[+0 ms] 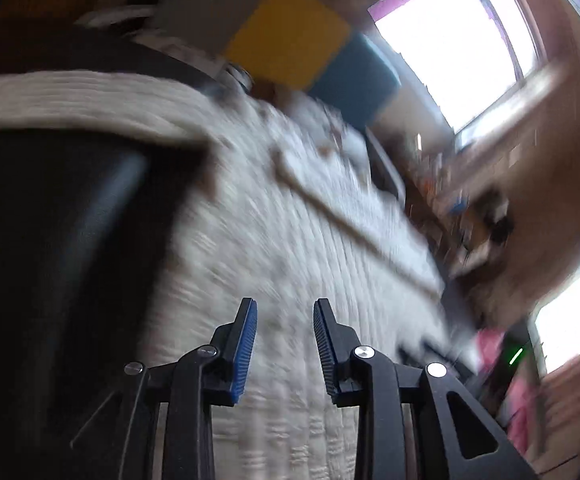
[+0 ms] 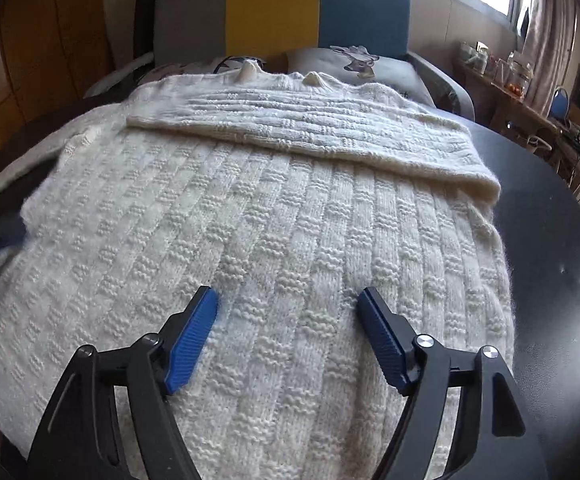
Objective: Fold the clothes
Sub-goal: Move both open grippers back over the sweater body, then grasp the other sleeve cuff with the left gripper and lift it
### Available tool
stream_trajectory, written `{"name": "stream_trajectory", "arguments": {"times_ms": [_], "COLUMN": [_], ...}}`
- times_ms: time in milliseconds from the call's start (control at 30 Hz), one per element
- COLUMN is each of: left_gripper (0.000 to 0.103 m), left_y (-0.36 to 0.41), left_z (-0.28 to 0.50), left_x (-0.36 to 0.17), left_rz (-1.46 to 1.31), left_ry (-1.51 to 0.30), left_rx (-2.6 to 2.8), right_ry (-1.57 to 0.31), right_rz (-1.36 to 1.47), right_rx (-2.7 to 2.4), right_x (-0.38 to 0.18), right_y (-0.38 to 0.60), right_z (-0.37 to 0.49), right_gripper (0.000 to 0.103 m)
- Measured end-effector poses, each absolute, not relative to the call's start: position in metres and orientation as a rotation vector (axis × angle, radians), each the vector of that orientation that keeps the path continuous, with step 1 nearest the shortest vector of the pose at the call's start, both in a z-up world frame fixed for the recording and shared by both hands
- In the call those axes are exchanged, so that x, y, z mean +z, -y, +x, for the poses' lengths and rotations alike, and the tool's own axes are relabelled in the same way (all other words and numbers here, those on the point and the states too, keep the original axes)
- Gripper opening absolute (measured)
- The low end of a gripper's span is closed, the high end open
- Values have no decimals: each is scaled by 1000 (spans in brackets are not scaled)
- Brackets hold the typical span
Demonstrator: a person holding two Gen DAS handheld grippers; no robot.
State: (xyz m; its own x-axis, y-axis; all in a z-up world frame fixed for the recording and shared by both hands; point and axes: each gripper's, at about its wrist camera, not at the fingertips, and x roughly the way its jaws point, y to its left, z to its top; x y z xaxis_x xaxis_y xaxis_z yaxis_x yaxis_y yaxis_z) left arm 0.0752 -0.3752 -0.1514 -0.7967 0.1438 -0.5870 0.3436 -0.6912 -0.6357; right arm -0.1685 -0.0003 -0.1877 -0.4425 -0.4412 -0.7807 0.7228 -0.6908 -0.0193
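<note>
The cream knitted sweater [image 2: 250,240] lies flat on the dark table [image 2: 549,240], with 1 sleeve [image 2: 309,132] already folded across its upper part and a 2nd sleeve [image 2: 22,176] trailing off to the left edge. The right gripper [image 2: 288,312] hangs over the lower body of the knit with its jaws wide apart and nothing between them. The left gripper [image 1: 285,320] is partly open and also empty, above the same sweater [image 1: 290,240] near the table's edge; that view is heavily blurred, so contact with the cloth cannot be told.

Risks, as I judge them: the loose knit could snag on the ridged blue pads [image 2: 194,340], or a pinch could catch only 1 layer, so the fold drags crooked. The trailing sleeve could slip off the table and pull the body askew. A hasty left hand could miss the hem.

Count: 1 sweater, 2 sleeves, 2 grippers, 1 table, 1 tricolour headboard [image 2: 278,12], 1 printed pillow [image 2: 353,64].
</note>
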Motion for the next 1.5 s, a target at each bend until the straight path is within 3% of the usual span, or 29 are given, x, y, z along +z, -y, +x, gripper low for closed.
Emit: {"name": "stream_trajectory", "arguments": {"times_ms": [100,333,567,733,933,1033,1067,1300,1500], "left_gripper": [30,31,33,35,35,18,3,4,3], "left_y": [438,581,658,676,686,688,689,688,686], "left_z": [114,208,249,240,226,222,224,218,192], "left_x": [-148,-173,-198,-207,-209,-211,-213,-214,-170], "left_rz": [783,563,401,343,314,322,330,248,196], "left_ry": [-1315,-1415,-1623,-1708,-1729,-1719,-1721,-1722,-1666], "left_rx": [-2493,-2055,-1836,-1791,-1751,-1721,-1705,-1708,-1885], "right_ry": [-466,-469,-476,-471,-474,-477,-478,-482,-573], "right_rz": [1022,1026,1038,1061,1063,1061,1061,1065,1035], "right_rx": [-2157,-2163,-2170,-2183,-2188,-2189,-2189,-2190,-2196], "right_x": [-188,-190,-191,-192,-192,-192,-192,-192,-184], "right_y": [2,2,3,4,4,4,4,4,13], "right_z": [-167,-170,-173,-177,-177,-177,-177,-177,-174], "right_gripper": [79,83,88,95,95,95,95,95,95]}}
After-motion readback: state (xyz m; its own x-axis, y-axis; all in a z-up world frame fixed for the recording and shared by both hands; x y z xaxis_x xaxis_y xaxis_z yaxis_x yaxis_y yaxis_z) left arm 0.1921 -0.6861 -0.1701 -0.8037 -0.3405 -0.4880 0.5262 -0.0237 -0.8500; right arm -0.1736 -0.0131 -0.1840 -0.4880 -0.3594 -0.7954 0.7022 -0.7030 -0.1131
